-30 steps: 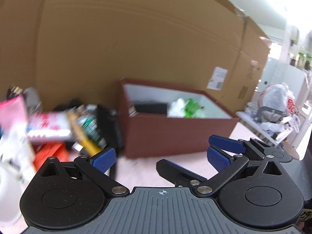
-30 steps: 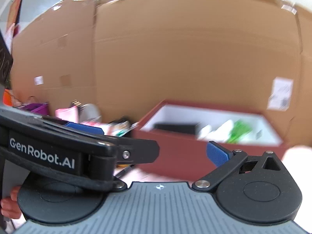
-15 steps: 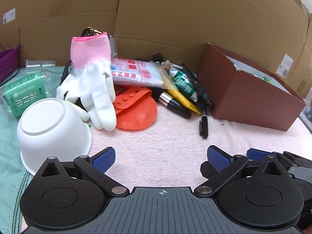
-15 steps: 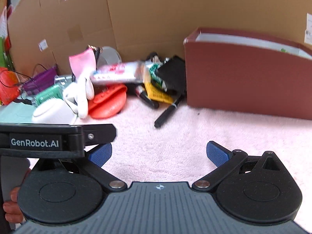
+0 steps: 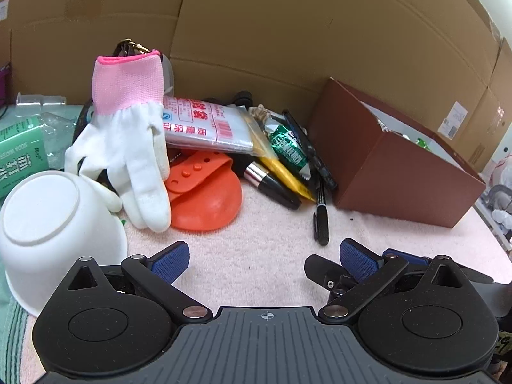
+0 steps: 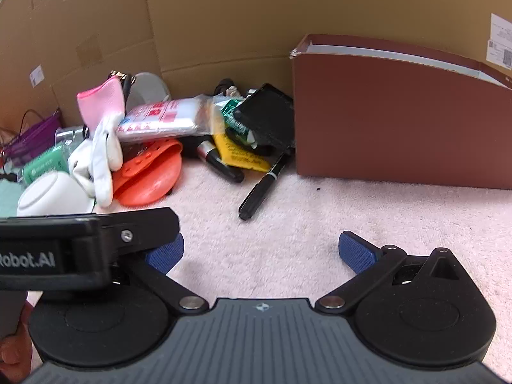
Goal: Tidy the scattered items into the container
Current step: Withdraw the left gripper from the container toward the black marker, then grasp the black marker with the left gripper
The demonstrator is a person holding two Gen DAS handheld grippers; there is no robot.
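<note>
A brown box (image 5: pixel 396 172) stands at the right on a pink towel; it also shows in the right wrist view (image 6: pixel 400 118). A pile lies left of it: a pink-cuffed white glove (image 5: pixel 131 140), an orange silicone pad (image 5: pixel 204 192), a printed plastic packet (image 5: pixel 204 124), a black marker (image 5: pixel 321 211), a black-and-silver tube (image 5: pixel 272 185) and a yellow packet (image 5: pixel 284 172). An upturned white bowl (image 5: pixel 54 224) sits at the near left. My left gripper (image 5: pixel 262 259) is open and empty above the towel. My right gripper (image 6: pixel 259 252) is open and empty, short of the marker (image 6: pixel 262 185).
Cardboard walls (image 5: pixel 256 32) close off the back. A green carton (image 5: pixel 19 156) and clear plastic lie at the far left on a green cloth. The other gripper's black body (image 6: pixel 80 249) crosses the right wrist view at the lower left. Bare pink towel (image 6: pixel 320 217) lies before the box.
Both grippers swung down and left, from facing the box and cardboard to facing the pile. In the last half second both moved slightly closer to the items. Both stayed open.
</note>
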